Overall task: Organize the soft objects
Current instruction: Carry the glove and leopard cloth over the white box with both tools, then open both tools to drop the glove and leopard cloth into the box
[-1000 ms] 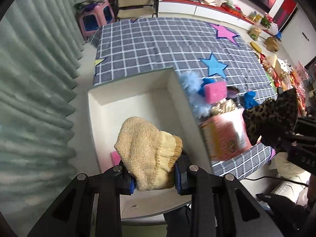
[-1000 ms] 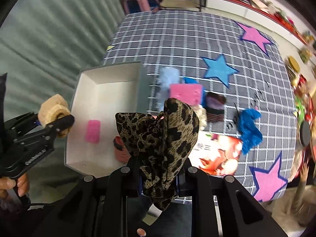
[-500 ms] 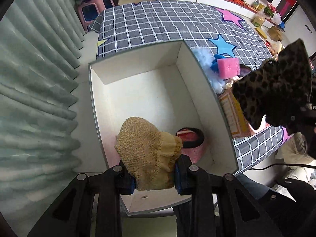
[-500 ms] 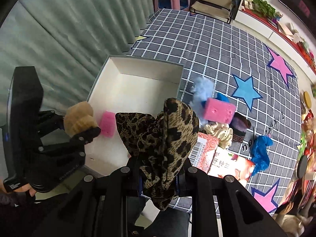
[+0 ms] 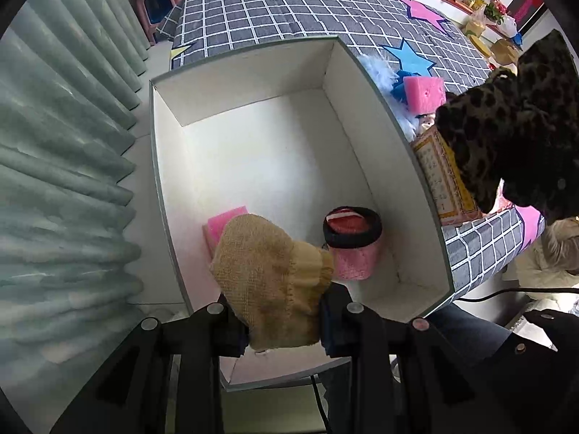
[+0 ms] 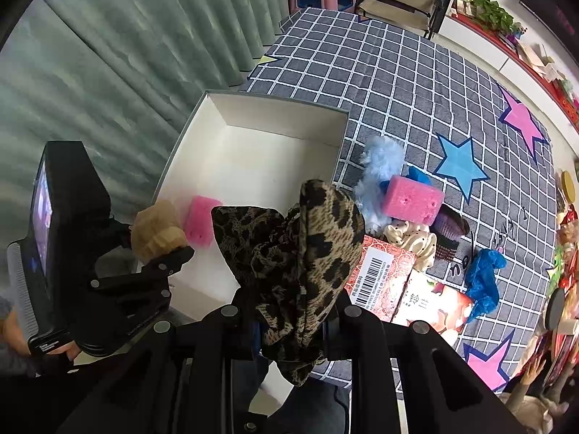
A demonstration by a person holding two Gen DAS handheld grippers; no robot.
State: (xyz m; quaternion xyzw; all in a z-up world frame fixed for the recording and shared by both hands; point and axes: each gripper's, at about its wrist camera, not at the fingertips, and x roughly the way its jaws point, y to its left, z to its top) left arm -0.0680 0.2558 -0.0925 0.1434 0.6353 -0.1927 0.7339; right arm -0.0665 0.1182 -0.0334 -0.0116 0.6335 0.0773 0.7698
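Left gripper [image 5: 284, 329] clamped on tan knit mitten [image 5: 269, 282], poised over white box [image 5: 253, 72] near corner for dropping beside pink sponge [image 5: 220, 222]. Right gripper [image 6: 289, 320] pinching leopard-print scrunchie [image 6: 300, 253], waiting at right.

Sponge [image 5: 223, 225] and cup [image 5: 353, 249] in box [image 5: 249, 54], loose items [image 6: 412, 200] right of box

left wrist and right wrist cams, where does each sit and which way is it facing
Left wrist: sits on the left gripper, looking down into the white cardboard box; its black fingers clamp a tan knitted mitten.
Right wrist: sits on the right gripper, facing the grey checked tablecloth; its fingers clamp a leopard-print cloth.
Shared: box, mitten, leopard cloth, pink sponge block.
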